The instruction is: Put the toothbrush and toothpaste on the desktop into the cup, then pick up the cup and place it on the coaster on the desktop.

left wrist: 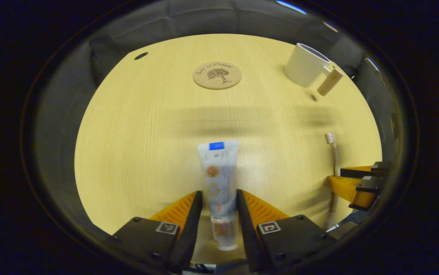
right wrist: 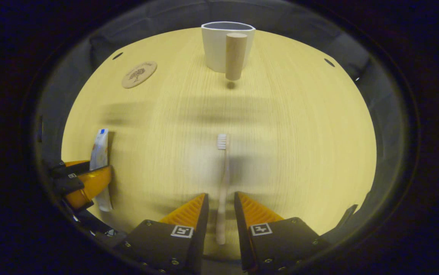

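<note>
The toothpaste tube (left wrist: 219,179) lies lengthwise between the fingers of my left gripper (left wrist: 219,194), cap end toward the camera; both fingers press on its sides. It also shows in the right gripper view as the toothpaste (right wrist: 99,151) held in that left gripper (right wrist: 85,181). The toothbrush (right wrist: 223,179) lies on the desktop, bristles pointing away, between the fingers of my right gripper (right wrist: 221,198), which is open with a gap on each side of the handle. The white cup (right wrist: 219,46) with a wooden handle stands upright at the far edge. The cork coaster (left wrist: 217,75) lies flat, far centre.
The pale wooden desktop (right wrist: 299,126) is round-looking and ends at dark booth cloth on all sides. In the left gripper view the right gripper (left wrist: 351,183) sits close at the right by the toothbrush (left wrist: 334,152), and the cup (left wrist: 306,65) stands far right.
</note>
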`<state>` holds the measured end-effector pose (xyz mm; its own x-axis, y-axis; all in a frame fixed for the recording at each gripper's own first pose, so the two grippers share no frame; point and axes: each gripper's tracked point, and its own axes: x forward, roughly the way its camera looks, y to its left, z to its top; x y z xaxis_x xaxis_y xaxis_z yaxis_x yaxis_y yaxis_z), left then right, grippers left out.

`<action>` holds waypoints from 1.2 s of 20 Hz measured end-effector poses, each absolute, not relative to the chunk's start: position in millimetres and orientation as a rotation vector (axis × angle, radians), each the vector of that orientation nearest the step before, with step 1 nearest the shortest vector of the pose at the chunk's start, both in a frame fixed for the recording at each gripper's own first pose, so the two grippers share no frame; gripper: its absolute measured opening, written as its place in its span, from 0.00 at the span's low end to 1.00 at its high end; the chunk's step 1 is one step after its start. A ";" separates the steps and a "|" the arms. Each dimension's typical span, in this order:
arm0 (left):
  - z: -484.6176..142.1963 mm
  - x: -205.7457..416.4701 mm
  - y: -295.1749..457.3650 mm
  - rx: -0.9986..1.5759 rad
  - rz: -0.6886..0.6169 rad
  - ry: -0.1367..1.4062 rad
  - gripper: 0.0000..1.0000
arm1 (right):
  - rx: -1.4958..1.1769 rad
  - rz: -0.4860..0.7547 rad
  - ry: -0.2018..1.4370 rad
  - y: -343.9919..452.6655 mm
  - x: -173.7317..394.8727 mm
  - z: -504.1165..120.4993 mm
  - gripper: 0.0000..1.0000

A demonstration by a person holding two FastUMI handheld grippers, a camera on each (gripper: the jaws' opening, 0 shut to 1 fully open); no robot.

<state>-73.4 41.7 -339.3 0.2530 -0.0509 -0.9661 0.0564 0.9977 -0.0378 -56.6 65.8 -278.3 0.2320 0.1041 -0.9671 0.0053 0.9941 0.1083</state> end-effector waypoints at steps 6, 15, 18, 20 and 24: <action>-336.4 -73.5 44.1 0.018 -0.074 1.298 0.41 | 0.099 0.096 1.326 65.3 -61.2 -280.7 0.08; -327.2 -67.8 45.0 -0.046 -0.080 1.215 0.25 | 0.231 0.100 1.247 60.4 -51.3 -267.5 0.03; -316.8 -61.0 47.5 -0.050 -0.073 1.178 0.24 | 0.272 0.117 1.198 62.1 -47.4 -252.9 0.03; -306.4 -54.2 46.8 -0.059 -0.072 1.144 0.25 | 0.302 0.129 1.143 65.9 -40.3 -238.9 0.03; -276.8 -33.3 44.2 -0.076 -0.072 1.036 0.25 | 0.315 0.145 1.002 68.9 -21.0 -205.7 0.03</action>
